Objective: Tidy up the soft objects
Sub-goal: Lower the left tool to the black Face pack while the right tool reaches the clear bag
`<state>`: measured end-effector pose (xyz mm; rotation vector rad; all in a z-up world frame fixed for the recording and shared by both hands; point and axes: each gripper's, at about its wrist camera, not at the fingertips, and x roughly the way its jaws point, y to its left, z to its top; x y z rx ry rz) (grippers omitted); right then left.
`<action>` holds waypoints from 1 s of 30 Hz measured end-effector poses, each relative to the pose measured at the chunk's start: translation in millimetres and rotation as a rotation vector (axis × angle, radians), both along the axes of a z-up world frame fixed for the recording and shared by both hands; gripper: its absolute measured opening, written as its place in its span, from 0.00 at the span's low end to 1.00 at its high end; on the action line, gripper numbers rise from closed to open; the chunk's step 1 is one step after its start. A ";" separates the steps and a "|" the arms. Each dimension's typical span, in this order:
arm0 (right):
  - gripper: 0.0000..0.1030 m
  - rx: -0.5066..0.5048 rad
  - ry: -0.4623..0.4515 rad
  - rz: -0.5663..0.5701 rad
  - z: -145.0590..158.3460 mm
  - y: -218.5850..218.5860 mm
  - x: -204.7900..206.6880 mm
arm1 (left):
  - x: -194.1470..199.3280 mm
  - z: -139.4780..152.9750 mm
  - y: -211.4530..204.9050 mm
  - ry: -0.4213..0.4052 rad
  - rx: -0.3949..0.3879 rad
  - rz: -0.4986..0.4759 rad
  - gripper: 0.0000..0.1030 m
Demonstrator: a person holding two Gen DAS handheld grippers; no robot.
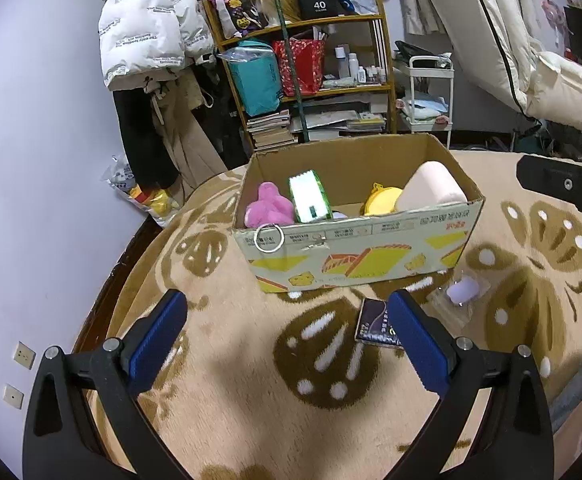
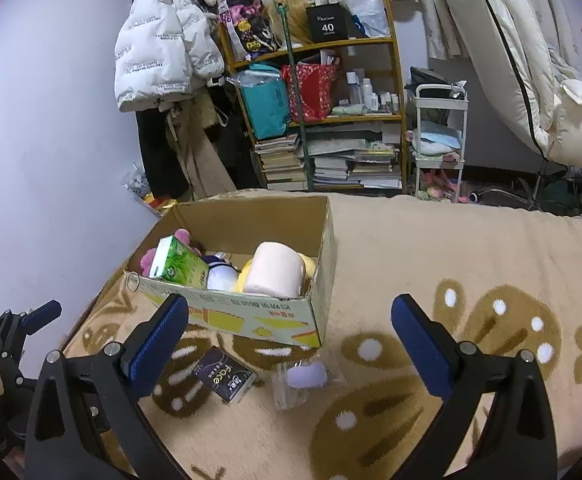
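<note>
- Left claw [image 1: 287, 320] and right claw [image 2: 289, 326] both gape wide with nothing between the blue pads, hovering over the beige patterned blanket [image 2: 471, 256]
- Just beyond them on the blanket lie a dark tissue packet [image 2: 225, 374] and a clear bag with a pale lilac soft item [image 2: 305, 376], near each other, in front of the box
- Cardboard box [image 1: 355, 252] holds a pink plush [image 1: 269, 206], green tissue pack [image 1: 309, 198], yellow toy [image 1: 381, 200] and pale pink roll [image 1: 431, 188]
- Behind stands a cluttered shelf [image 2: 319, 120]
</note>
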<state>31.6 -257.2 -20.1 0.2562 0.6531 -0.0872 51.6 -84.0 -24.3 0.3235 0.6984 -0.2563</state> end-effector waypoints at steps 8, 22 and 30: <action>1.00 -0.003 0.053 0.017 -9.4 -0.2 6.5 | 6.2 -8.8 -1.5 0.040 -0.013 -0.008 0.97; 1.00 -0.016 0.181 0.038 -38.3 -1.3 29.1 | 22.4 -36.2 -22.5 0.114 -0.024 -0.064 0.97; 1.00 0.031 0.313 0.033 -68.9 -7.1 44.3 | 35.1 -60.8 -37.6 0.193 -0.008 -0.084 0.96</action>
